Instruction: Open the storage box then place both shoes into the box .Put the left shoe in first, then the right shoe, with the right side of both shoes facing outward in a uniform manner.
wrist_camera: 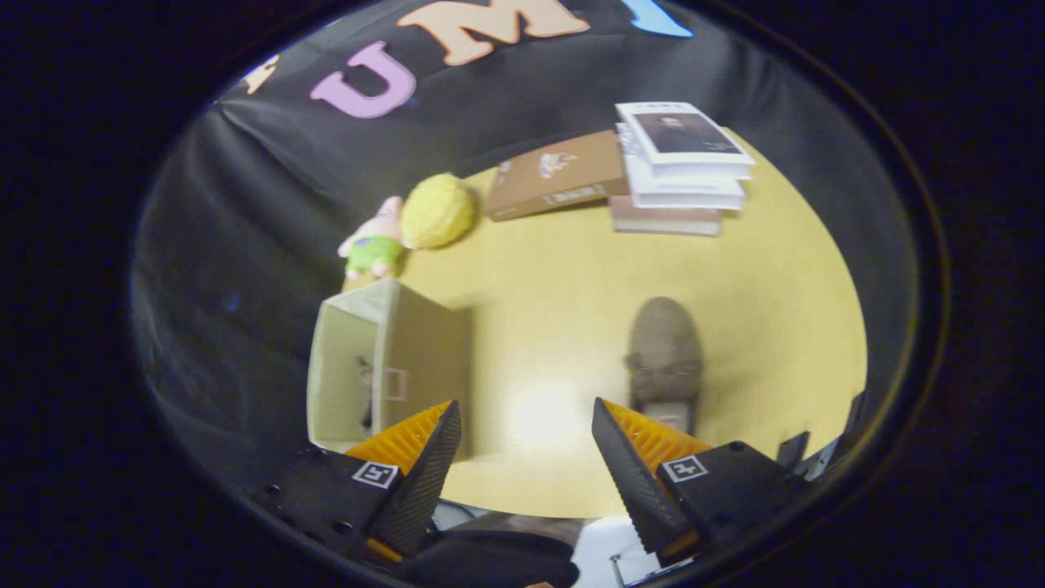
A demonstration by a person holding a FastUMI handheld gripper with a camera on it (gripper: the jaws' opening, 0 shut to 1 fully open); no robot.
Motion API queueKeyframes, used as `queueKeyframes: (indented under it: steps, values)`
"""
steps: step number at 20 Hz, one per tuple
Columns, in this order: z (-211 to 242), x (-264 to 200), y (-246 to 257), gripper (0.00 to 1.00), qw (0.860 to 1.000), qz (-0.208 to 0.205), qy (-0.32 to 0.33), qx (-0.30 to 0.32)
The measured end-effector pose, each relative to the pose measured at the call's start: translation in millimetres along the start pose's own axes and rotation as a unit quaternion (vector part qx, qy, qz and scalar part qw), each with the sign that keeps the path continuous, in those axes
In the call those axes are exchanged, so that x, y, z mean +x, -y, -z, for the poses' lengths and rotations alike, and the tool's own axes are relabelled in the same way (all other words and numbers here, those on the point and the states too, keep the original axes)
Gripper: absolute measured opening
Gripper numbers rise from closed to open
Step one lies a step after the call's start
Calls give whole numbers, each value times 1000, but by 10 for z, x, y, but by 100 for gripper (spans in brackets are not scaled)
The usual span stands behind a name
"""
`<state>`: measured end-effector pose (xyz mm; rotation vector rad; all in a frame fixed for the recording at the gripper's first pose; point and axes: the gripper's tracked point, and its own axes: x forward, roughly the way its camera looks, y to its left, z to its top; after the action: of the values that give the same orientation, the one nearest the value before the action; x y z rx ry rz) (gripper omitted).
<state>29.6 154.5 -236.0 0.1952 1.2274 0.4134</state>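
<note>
Yellow table (555, 327) | gripper (526, 425) spread wide, empty | shoe (664, 359) just beyond one finger | storage box (392, 367) beyond the other

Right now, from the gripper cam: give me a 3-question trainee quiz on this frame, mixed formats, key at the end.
1. True or false: the gripper is shut on the brown shoe.
2. Multiple choice: what lies just ahead of the gripper's right finger? A) the storage box B) the brown shoe C) the stack of books
3. Fill in: beyond the storage box, near the booth's wall, the pink plush toy sits beside a ___ plush ball.

Key: 1. False: the fingers are apart, with bare table between them. 2. B. 3. yellow.
</note>
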Motion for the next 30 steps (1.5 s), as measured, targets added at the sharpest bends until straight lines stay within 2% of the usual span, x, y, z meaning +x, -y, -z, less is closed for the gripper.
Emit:
queueKeyframes:
  steps: [5, 8, 13, 16, 19, 23, 24, 27, 30]
  values:
    - [282, 249, 896, 86, 993, 99, -48, -29]
    - [414, 516, 1108, 76, 992, 106, -68, -14]
    - [530, 794, 1522, 47, 982, 162, -97, -28]
    - [538, 856, 1549, 21, 981, 163, -103, -26]
    - [585, 946, 1511, 23, 981, 154, -113, -34]
    - [578, 907, 1508, 10, 981, 154, -118, 23]
    - [576, 910, 1500, 4, 982, 146, -117, 34]
    - [580, 913, 1429, 4, 987, 114, -104, 55]
    - [516, 859, 1149, 4, 989, 56, -80, 109]
